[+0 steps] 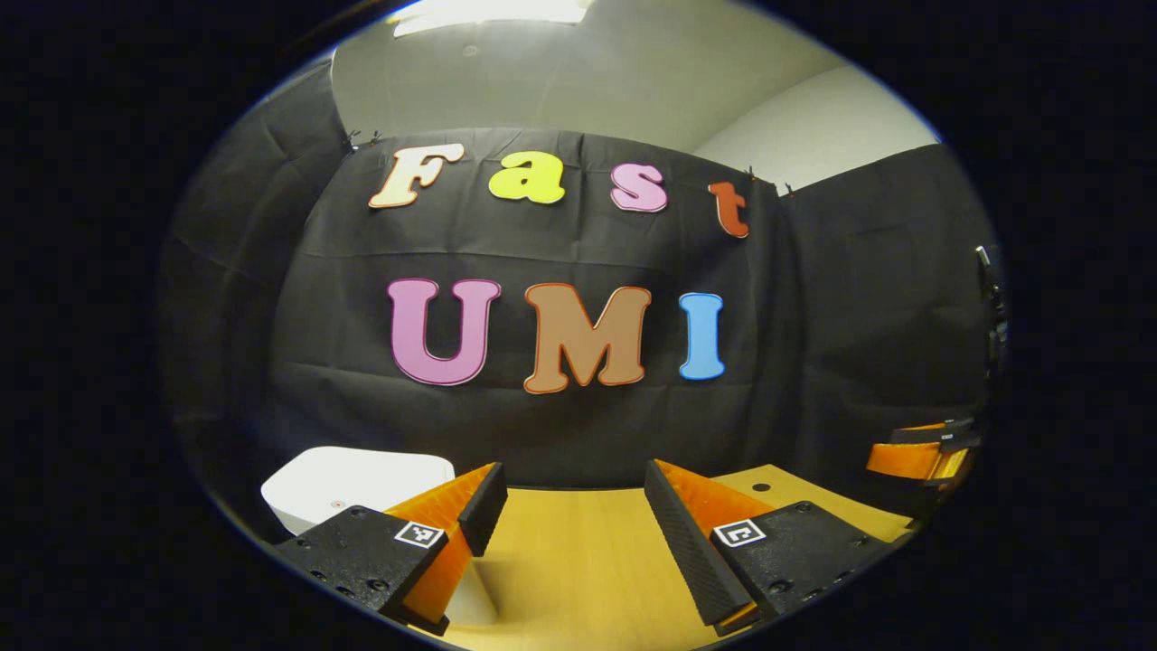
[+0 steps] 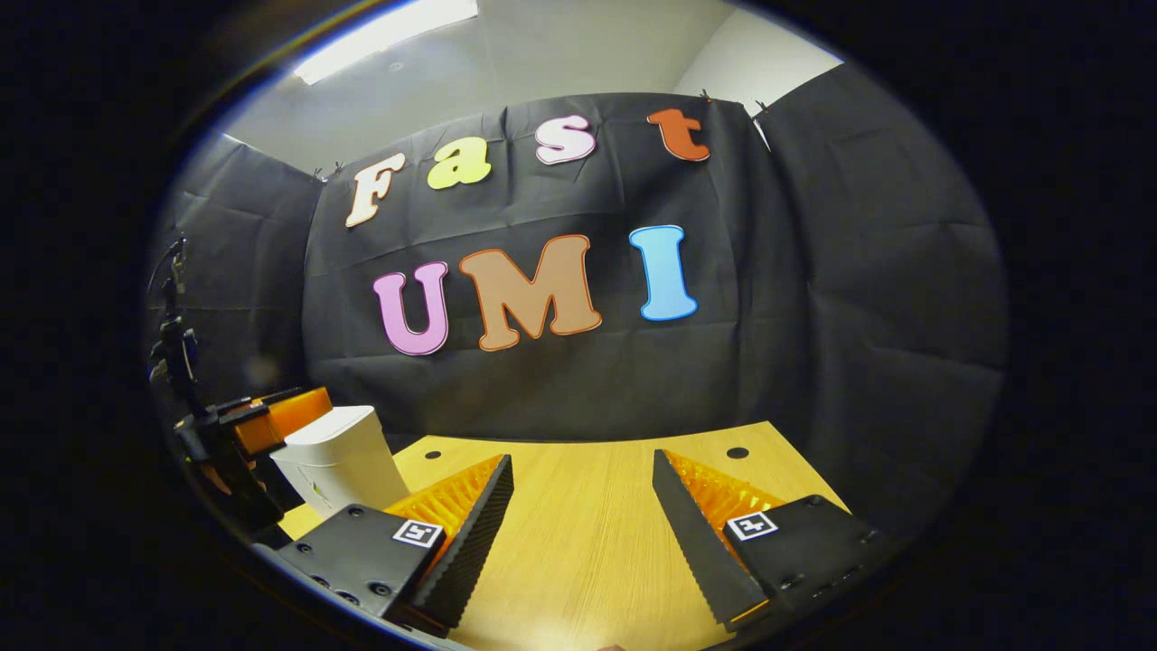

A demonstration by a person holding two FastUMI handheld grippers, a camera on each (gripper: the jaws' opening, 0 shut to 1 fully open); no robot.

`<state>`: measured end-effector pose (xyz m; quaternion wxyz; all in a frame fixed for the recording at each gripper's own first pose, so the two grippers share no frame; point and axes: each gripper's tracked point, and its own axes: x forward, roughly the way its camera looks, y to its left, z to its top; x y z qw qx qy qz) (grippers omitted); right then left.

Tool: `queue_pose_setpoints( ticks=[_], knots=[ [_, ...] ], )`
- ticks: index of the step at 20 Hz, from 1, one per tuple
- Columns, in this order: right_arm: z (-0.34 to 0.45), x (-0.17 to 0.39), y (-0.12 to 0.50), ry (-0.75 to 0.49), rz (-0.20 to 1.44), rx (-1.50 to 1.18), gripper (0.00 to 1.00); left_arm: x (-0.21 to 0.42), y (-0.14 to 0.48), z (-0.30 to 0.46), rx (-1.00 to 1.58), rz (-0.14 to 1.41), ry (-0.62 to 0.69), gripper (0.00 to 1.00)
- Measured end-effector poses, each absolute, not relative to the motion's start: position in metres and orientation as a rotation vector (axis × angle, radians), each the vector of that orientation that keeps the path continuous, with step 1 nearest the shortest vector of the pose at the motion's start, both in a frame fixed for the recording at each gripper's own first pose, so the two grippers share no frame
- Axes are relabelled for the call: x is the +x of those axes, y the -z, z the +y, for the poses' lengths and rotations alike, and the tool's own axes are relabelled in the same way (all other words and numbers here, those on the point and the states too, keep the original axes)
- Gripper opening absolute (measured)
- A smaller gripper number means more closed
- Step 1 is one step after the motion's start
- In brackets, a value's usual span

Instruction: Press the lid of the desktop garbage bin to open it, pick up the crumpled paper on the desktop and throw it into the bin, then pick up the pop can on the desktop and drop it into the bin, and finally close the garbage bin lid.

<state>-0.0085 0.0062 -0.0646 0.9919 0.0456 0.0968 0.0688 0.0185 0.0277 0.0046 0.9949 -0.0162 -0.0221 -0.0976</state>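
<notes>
White bin: lid down, on your worktop, behind-left of left gripper.
Left gripper: wide open, empty.
Right gripper: wide open, empty.

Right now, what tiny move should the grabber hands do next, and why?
Probably the left gripper should ease over above the bin and press its lid. The white bin stands closed on the wooden table, just off to that gripper's left, and both the left and the right gripper are open and hold nothing.
</notes>
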Motion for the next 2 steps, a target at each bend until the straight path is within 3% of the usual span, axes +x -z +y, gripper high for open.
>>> queue_pose_setpoints(
  ticks=[2],
  knots=[
    [0.006,-0.010,0.064,-0.138,0.189,0.094,0.92,0.008,-0.001,0.002,-0.021,-0.052,0.262,0.92]
  ],
)
